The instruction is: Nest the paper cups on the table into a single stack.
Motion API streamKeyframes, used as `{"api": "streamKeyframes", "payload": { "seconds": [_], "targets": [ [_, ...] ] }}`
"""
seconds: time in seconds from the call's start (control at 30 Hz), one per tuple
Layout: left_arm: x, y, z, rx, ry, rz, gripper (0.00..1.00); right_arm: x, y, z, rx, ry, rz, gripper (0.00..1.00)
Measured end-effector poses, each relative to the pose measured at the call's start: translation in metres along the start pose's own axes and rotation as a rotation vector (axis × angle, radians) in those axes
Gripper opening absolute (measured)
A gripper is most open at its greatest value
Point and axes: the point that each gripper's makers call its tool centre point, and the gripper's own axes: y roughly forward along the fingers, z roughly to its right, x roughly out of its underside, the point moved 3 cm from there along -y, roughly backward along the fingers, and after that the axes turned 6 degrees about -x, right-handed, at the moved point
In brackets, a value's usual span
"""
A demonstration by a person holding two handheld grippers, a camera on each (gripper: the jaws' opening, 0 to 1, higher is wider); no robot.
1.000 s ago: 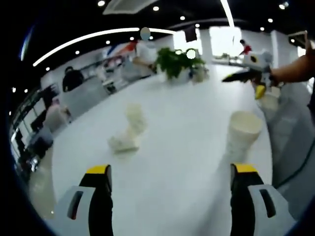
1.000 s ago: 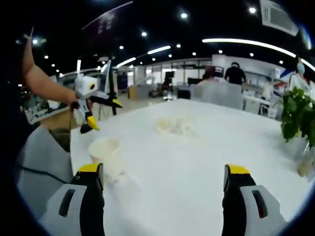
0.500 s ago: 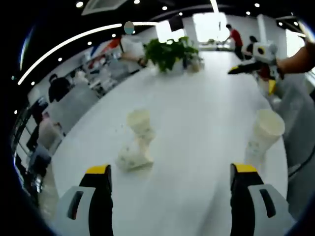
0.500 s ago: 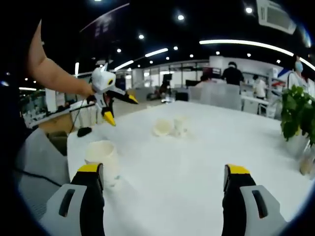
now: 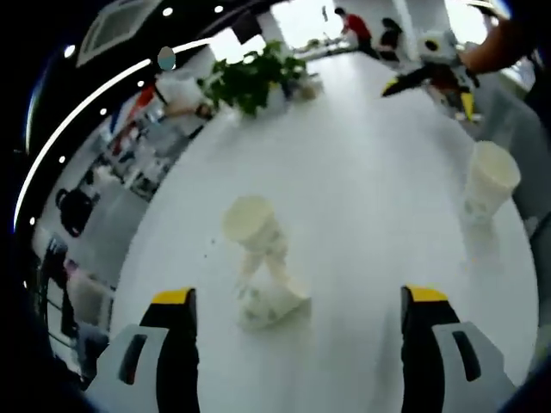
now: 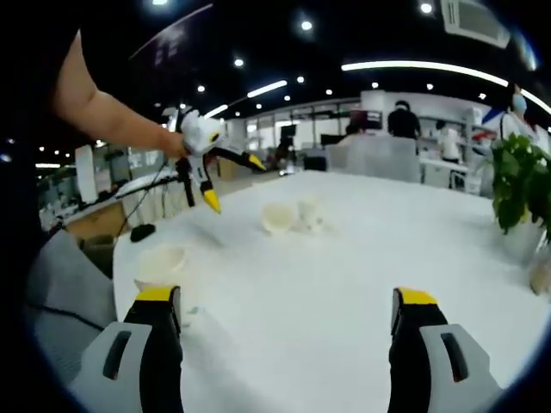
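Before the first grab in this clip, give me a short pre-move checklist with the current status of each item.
1. Left hand-held gripper open and empty: ok, jaws spread wide with nothing between them.
2. Right hand-held gripper open and empty: ok.
3. Two lying cups within line of the left hand-held gripper: ok, they lie on their sides ahead, between its jaws.
4. Whether those two cups touch or are partly nested: cannot tell.
5. Upright cup standing, mouth up, ready to receive others: ok.
6. Table free between the cups: ok; the potted plant sits at the far end.
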Motion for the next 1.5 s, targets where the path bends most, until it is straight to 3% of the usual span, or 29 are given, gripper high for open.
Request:
{"api": "streamKeyframes", "payload": {
  "seconds": [0.2,0.33,0.47,0.57,0.67,0.7,0.83,1.0,1.07,1.23,1.37,1.5],
  "targets": [
    [-0.004,0.018,-0.015,0.04,0.058,-0.012,0.94,0.004,0.002,0.005,0.01,0.038,0.012,1.0],
    [0.007,0.031,-0.019,0.066,0.213,-0.066,0.91,0.007,0.003,0.006,0.015,0.057,0.016,1.0],
    [0.02,0.046,-0.016,0.102,0.225,-0.104,0.9,0.012,0.003,0.007,0.017,0.07,0.009,1.0],
    [0.025,0.057,-0.017,0.102,0.252,-0.118,0.84,0.014,0.001,0.007,0.018,0.079,0.011,0.99],
    [0.038,0.065,-0.02,0.088,0.373,-0.188,0.74,0.016,0.0,0.006,0.019,0.089,0.012,0.98],
    [0.039,0.068,-0.018,0.102,0.377,-0.187,0.73,0.016,0.001,0.006,0.017,0.092,0.011,0.98],
    [0.035,0.074,-0.016,0.124,0.35,-0.174,0.72,0.019,0.001,0.004,0.013,0.095,0.008,0.97],
    [0.042,0.081,-0.013,0.166,0.339,-0.202,0.58,0.021,0.003,-0.001,0.007,0.1,0.006,0.97],
    [0.04,0.084,-0.016,0.144,0.358,-0.208,0.55,0.021,0.003,-0.002,0.004,0.1,0.002,0.97],
    [0.037,0.085,-0.012,0.182,0.312,-0.214,0.44,0.022,0.004,-0.005,-0.004,0.096,-0.002,0.96],
    [0.033,0.084,-0.007,0.194,0.235,-0.214,0.44,0.022,0.004,-0.005,-0.003,0.104,0.003,0.96],
    [0.033,0.084,0.01,0.283,0.112,-0.243,0.43,0.022,0.003,-0.007,-0.004,0.105,0.003,0.95]
  ]
}}
